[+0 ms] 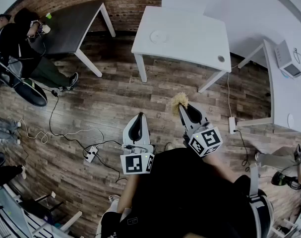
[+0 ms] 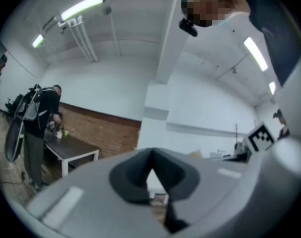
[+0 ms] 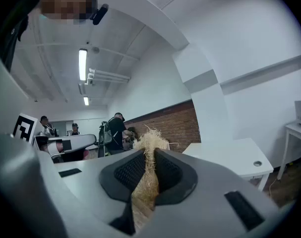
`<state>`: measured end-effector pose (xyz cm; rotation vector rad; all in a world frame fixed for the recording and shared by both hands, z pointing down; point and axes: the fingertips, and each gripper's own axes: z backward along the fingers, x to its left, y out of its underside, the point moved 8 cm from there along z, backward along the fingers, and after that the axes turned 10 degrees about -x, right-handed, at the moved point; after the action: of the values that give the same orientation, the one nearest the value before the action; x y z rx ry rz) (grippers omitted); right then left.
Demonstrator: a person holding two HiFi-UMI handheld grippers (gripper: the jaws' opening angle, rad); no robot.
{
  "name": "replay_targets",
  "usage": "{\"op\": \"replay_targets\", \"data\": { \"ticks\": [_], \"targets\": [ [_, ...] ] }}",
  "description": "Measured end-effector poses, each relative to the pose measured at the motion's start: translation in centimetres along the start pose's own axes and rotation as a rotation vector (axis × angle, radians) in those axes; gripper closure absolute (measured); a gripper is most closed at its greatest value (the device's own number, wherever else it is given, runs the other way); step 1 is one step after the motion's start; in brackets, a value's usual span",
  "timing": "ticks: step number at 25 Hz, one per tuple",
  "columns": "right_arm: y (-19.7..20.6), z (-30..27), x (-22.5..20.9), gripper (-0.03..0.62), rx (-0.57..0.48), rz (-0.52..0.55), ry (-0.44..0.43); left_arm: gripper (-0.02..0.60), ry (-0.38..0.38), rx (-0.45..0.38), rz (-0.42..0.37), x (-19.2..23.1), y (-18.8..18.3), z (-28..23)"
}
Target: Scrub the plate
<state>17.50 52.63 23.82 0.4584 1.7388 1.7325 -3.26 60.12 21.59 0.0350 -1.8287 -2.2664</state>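
Right gripper (image 3: 149, 155) pinching straw scrubber (image 3: 149, 140); left gripper (image 2: 151, 156) jaws pressed together, empty. Plate (image 1: 158, 36) sits on white table (image 1: 200, 38), well apart — close in, steady the plate with the left, scrub flat.

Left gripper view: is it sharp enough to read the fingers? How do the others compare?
Left gripper view: blurred up close, yet the left gripper shows fingers meeting at the tips. Right gripper view: sharp, straw scrubber clamped in the right gripper. Head view: evenly lit, fisheye bends the white table.
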Motion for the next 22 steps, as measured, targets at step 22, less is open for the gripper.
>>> {"op": "replay_targets", "data": {
  "ticks": [22],
  "targets": [
    [-0.2,2.0,-1.6,0.543,-0.002,-0.018,-0.047,0.578,-0.034,-0.01,0.005,-3.0,0.5,-0.6]
  ]
}}
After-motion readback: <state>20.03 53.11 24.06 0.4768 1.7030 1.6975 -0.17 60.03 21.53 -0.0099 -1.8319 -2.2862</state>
